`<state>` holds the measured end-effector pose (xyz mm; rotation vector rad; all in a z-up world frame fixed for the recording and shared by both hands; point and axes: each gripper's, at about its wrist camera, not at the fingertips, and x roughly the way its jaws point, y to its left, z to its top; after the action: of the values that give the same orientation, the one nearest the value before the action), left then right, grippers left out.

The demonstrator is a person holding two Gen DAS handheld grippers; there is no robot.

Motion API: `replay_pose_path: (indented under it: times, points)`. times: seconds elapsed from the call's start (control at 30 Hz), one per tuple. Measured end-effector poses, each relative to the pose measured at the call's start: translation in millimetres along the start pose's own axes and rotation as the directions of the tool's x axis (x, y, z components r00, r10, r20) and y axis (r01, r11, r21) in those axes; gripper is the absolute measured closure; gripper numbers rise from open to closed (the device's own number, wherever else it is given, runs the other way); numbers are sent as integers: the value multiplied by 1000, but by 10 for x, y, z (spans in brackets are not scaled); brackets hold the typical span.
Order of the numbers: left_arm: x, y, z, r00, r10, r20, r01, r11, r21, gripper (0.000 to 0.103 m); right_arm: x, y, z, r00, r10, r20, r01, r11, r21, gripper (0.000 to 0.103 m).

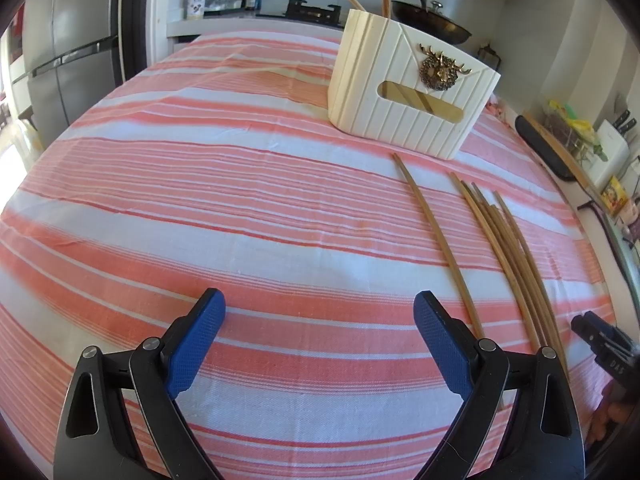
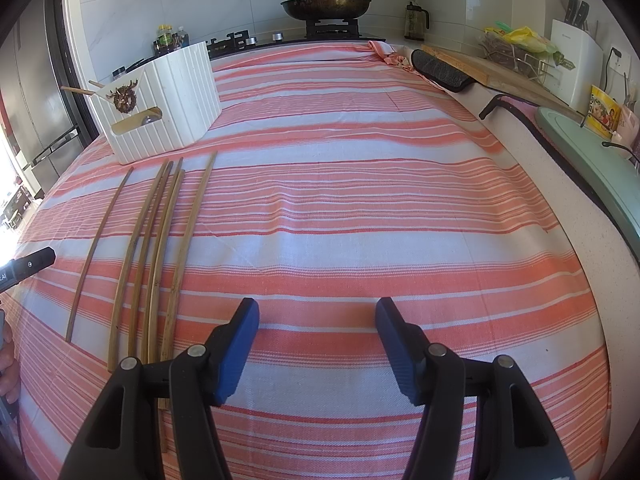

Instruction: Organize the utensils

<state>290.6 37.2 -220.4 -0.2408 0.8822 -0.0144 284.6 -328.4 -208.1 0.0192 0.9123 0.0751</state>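
The letters "DAS" stand in pale print on the black body of the right tool point(image 1: 612, 356) at the left wrist view's edge. Labels on the bottles and packets behind are too small to read.

Cloth point(image 1: 200, 200) – coral-white stripes; holder point(image 1: 400, 92) – cream

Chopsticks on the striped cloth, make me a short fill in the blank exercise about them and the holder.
1. The loose chopsticks lie on a cloth striped white and ____.
2. The white holder bears a brass ____ head ornament.
3. One chopstick lies apart from a bunch of ____ others.
4. Both the left gripper and right gripper are ____ and empty.

Missing words: orange; deer; five; open
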Motion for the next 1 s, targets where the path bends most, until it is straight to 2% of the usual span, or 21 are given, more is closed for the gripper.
replay_pose_path:
  times: [0.5, 0.63, 0.9, 1.0]
  points:
    - [-2, -9, 35, 1000, -1, -7, 1, 1000, -6, 7, -5, -6, 0, 1000, 2, 1, -2, 1000, 1, 41]
    - [0, -48, 136, 998, -50, -28, 48, 998, -48, 7, -5, -5, 2, 1000, 5, 2, -5, 1000, 4, 41]
    - [69, -390, 260, 996, -80, -40, 80, 997, -22, 7, -8, 5, 7, 1000, 4, 1, -4, 1000, 3, 41]
    - [176, -579, 264, 998, -48, -51, 50, 998, 29, 7, -7, 7, 7, 1000, 6, 2, -6, 1000, 5, 41]
